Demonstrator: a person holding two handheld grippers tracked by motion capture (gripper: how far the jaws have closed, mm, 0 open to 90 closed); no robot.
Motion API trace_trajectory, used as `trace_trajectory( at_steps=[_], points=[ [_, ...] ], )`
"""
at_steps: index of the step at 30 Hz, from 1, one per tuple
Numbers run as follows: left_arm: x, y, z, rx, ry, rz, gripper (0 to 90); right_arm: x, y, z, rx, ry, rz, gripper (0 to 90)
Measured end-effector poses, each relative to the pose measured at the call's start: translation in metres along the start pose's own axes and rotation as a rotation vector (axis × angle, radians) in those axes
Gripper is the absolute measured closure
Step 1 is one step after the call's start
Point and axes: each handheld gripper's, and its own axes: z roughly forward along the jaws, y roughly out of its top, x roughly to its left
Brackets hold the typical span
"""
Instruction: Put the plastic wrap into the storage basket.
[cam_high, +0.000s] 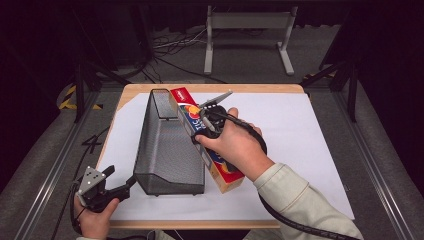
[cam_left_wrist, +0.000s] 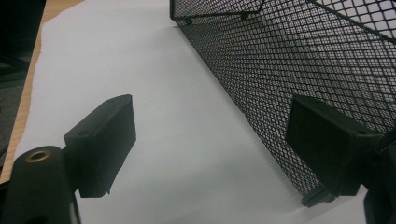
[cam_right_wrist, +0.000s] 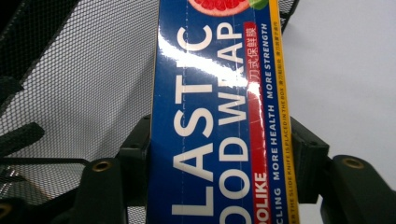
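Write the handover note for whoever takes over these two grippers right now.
Right gripper: shut on the plastic wrap box, carried lengthwise beside the mesh basket's right wall.
Left gripper: open at the basket's near left corner, one jaw each side of the mesh wall, not clamped.
Done: box picked up.
Left, as it looks: lower the box into the basket, release, and steady the basket if it slides.

Mesh basket (cam_high: 167, 145) just left of box (cam_high: 210, 150); open paper (cam_high: 295, 145) right.

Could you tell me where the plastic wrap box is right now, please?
In the high view, the plastic wrap box lies mid-table, clamped in the right gripper, along the right side of the black mesh basket.
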Motion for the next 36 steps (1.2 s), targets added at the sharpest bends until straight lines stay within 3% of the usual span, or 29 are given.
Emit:
trace_trajectory(
  at_steps=[9, 17, 28, 36],
  points=[
    [-0.002, 0.001, 0.002, -0.001, 0.005, 0.019, 17.0, 0.013, 0.005, 0.008, 0.01, -0.001, -0.008, 39.8],
    [-0.001, 0.0, 0.001, 0.001, 0.008, 0.018, 17.0, 0.021, 0.007, 0.017, 0.026, -0.002, 0.014, 39.8],
    [-0.001, -0.002, -0.004, 0.001, 0.022, 0.018, 17.0, 0.031, 0.006, 0.035, 0.083, -0.037, -0.001, 39.7],
    [0.0, -0.004, -0.008, 0.002, 0.034, 0.024, 17.0, 0.035, 0.007, 0.045, 0.093, -0.055, -0.01, 39.6]
  ],
)
